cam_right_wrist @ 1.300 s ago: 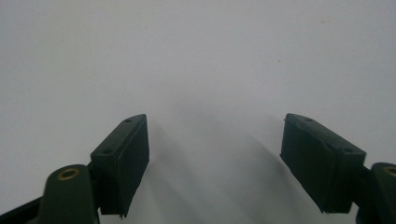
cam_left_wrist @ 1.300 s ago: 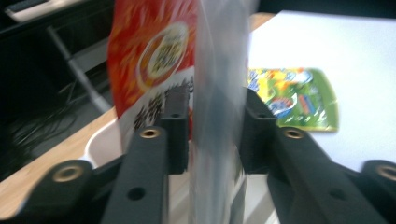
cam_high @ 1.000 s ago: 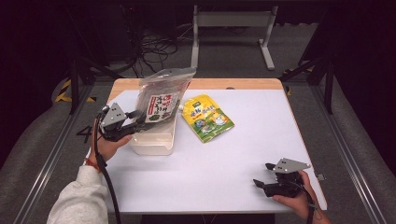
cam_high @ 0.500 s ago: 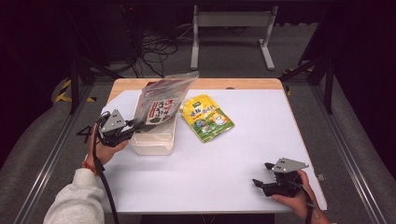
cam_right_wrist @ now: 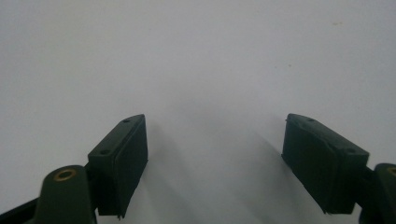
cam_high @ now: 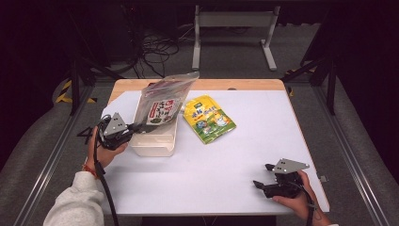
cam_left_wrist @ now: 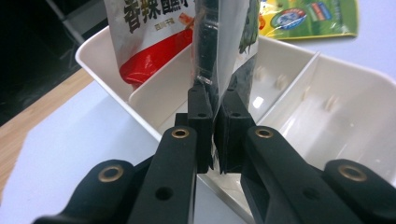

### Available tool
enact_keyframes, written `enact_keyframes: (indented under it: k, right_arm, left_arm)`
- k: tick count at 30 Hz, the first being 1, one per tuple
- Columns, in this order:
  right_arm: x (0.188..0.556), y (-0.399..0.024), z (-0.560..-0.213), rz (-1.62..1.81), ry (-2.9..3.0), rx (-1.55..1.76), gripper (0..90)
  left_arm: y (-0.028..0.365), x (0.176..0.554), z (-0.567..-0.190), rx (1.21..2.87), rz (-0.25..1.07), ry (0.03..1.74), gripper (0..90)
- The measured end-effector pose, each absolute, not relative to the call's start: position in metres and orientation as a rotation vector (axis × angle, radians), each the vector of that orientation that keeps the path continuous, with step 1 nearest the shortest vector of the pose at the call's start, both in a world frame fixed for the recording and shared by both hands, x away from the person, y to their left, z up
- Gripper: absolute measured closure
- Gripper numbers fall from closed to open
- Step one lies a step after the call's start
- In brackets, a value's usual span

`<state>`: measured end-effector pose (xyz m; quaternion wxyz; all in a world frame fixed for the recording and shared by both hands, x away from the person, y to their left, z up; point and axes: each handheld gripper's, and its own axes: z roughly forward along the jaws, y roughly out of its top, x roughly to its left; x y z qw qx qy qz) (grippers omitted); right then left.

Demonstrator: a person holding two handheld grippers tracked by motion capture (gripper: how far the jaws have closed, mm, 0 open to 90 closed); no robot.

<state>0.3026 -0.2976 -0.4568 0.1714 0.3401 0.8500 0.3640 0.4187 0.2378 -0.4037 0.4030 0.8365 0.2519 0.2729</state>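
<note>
— Why does the snack pouch [cam_high: 162, 101] stand on end at centre left of the high view?

— Likely because it's being filed into the white divided bin [cam_high: 155, 143]. Its lower end sits in the bin's far compartment and its top leans toward the upper right, so it needs holding or it would probably flop over.

— And the left tongs [cam_high: 137, 127]?

— They have just been closing. In the left gripper view their pads [cam_left_wrist: 201, 116] are pinched on the pouch's clear edge, nearly together.

— The yellow-green pouch [cam_high: 209, 118]?

— Flat on the tabletop [cam_high: 244, 160], just right of the bin, apart from it, seemingly waiting its turn.

— The right tongs [cam_high: 263, 179]?

— Lower right, resting by the tabletop's near edge, spread wide with nothing between them, well apart from both pouches.
</note>
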Motion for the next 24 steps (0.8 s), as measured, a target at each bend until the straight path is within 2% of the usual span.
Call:
enact_keyframes:
  k: [15,20,24]
  right_arm:
    - [0.310,-0.291,-0.457,1.057,2.437,0.961,22.1]
    - [0.310,-0.292,-0.456,1.064,2.425,0.960,22.1]
    - [0.309,-0.295,-0.452,1.077,2.392,0.966,22.6]
  left_arm:
    - [0.232,0.422,-0.406,2.153,0.740,0.643,86.5]
    - [0.236,0.422,-0.408,2.151,0.713,0.643,86.6]
    - [0.244,0.421,-0.411,2.071,0.627,0.677,84.5]
